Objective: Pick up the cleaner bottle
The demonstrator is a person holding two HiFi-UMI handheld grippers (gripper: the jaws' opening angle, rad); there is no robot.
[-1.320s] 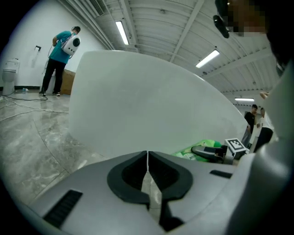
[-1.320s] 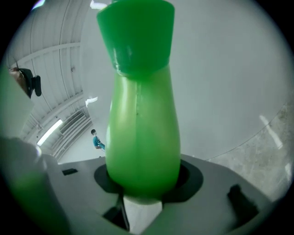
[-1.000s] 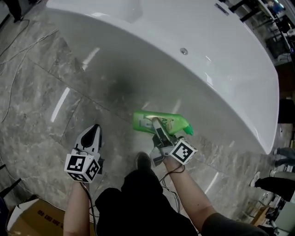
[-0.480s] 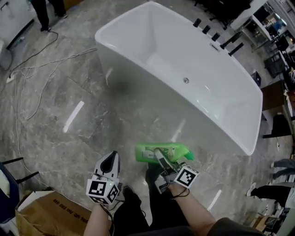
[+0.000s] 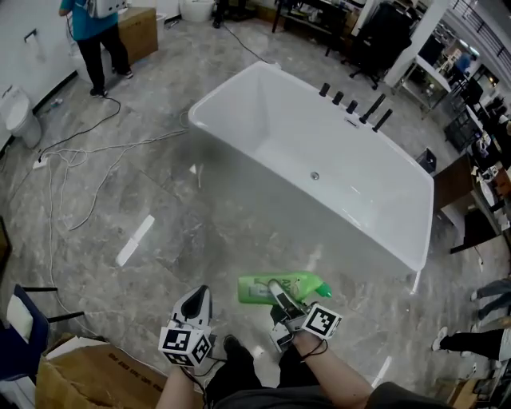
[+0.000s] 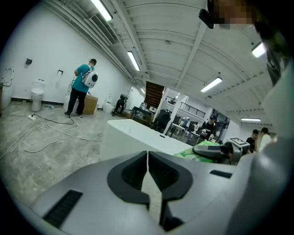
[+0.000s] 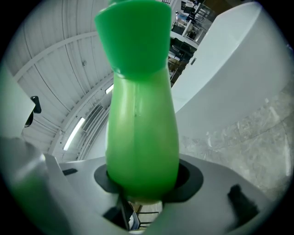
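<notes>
The green cleaner bottle (image 5: 259, 287) lies sideways in the air in the head view, its cap to the right, and my right gripper (image 5: 281, 297) is shut on its middle. In the right gripper view the bottle (image 7: 140, 128) fills the centre, with both jaws pressed against its body and the right gripper (image 7: 147, 183) clamped around it. My left gripper (image 5: 199, 295) hovers to the bottle's left, shut and holding nothing. The left gripper (image 6: 147, 158) shows its pads meeting in its own view, where the bottle (image 6: 193, 153) peeks in at the right.
A white bathtub (image 5: 239, 100) stands on the grey marble floor beyond the grippers, with black taps (image 5: 351, 104) at its far rim. Cables (image 5: 72, 160) trail on the left. A cardboard box (image 5: 88, 375), a toilet (image 5: 20, 116) and a person in teal (image 5: 92, 24) are around.
Both grippers have risen well above the floor, the right one carrying the bottle. The tub has shrunk in view and more of the room shows.
</notes>
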